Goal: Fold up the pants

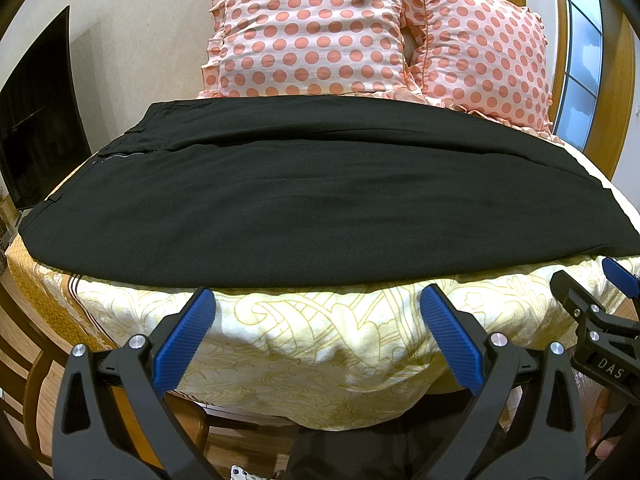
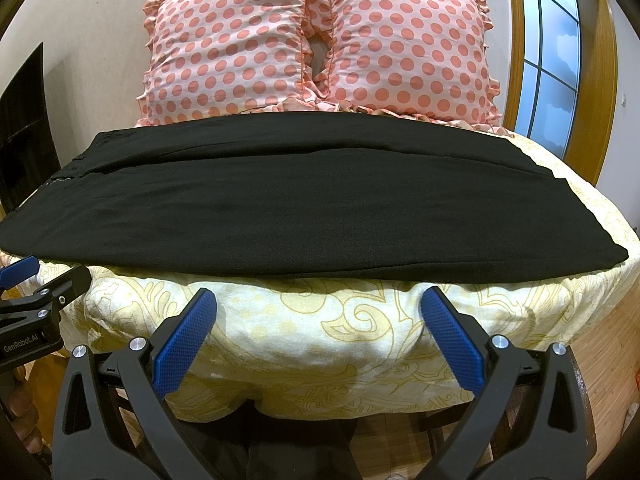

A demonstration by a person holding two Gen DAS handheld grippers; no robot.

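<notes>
both grippers, left gripper (image 1: 318, 300) & right gripper (image 2: 319, 300), fingers apart near pants (image 1: 304, 200) hem side; pants lie leg-on-leg on bed (image 1: 304, 344), crosswise folds left.

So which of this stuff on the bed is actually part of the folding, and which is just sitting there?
Part of the job:
- black pants, spread flat across the bed
- left gripper, open, short of the near edge of the pants
- right gripper, open, likewise

Just lying about:
- two polka-dot pillows behind the pants
- yellow patterned bedspread
- window
</notes>
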